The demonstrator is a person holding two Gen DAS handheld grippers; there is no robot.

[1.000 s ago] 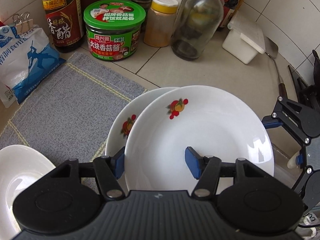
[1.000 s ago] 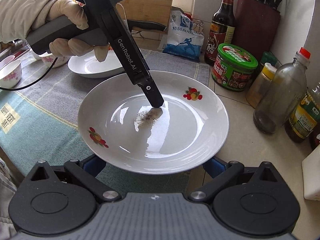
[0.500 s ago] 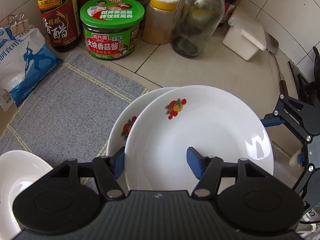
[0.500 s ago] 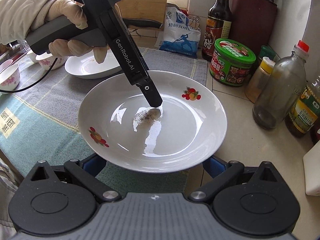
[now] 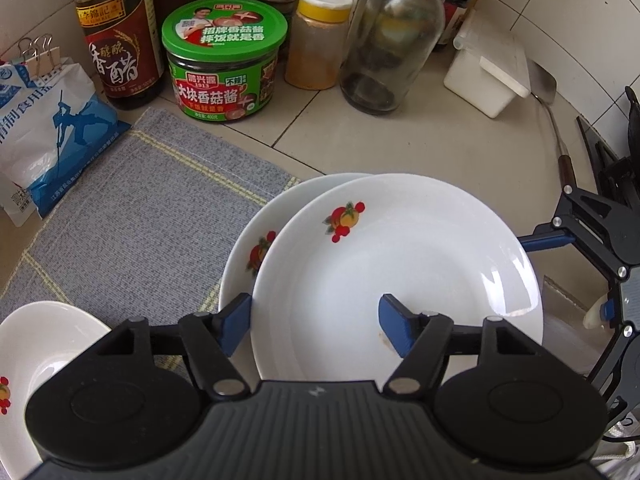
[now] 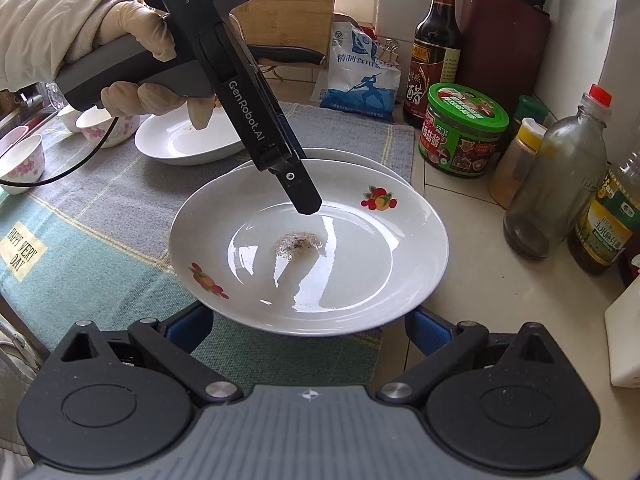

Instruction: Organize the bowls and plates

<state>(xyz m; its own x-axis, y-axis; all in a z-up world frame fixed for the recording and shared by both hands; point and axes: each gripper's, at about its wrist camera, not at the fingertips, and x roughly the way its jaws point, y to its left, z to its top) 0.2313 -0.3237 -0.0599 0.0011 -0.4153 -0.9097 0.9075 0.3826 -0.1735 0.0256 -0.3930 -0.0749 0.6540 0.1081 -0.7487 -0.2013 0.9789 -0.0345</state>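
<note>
A white plate with fruit prints (image 5: 400, 264) (image 6: 308, 248) lies on a second, matching plate (image 5: 244, 256), shifted to one side of it; dark crumbs mark its middle. My left gripper (image 5: 316, 320) points steeply down at its near rim. One blue finger (image 5: 236, 320) is outside the rim and the other is inside the plate. The jaws are opening and the pads stand clear of the rim. My right gripper (image 6: 308, 328) is spread wide at the opposite rim, its fingertips hidden under the plate's edge.
A third white dish (image 6: 188, 140) sits on the grey mat (image 5: 140, 208), with small flowered bowls (image 6: 24, 156) beyond. A vinegar bottle (image 5: 116, 36), green-lidded jar (image 5: 224, 64), spice jar, glass bottle (image 5: 392, 40), salt bag and white box (image 5: 488, 72) line the tiled wall.
My left gripper's jaws have spread wider around the top plate's rim. In the right wrist view the top plate has sunk slightly, and the lower plate's far rim now shows behind it.
</note>
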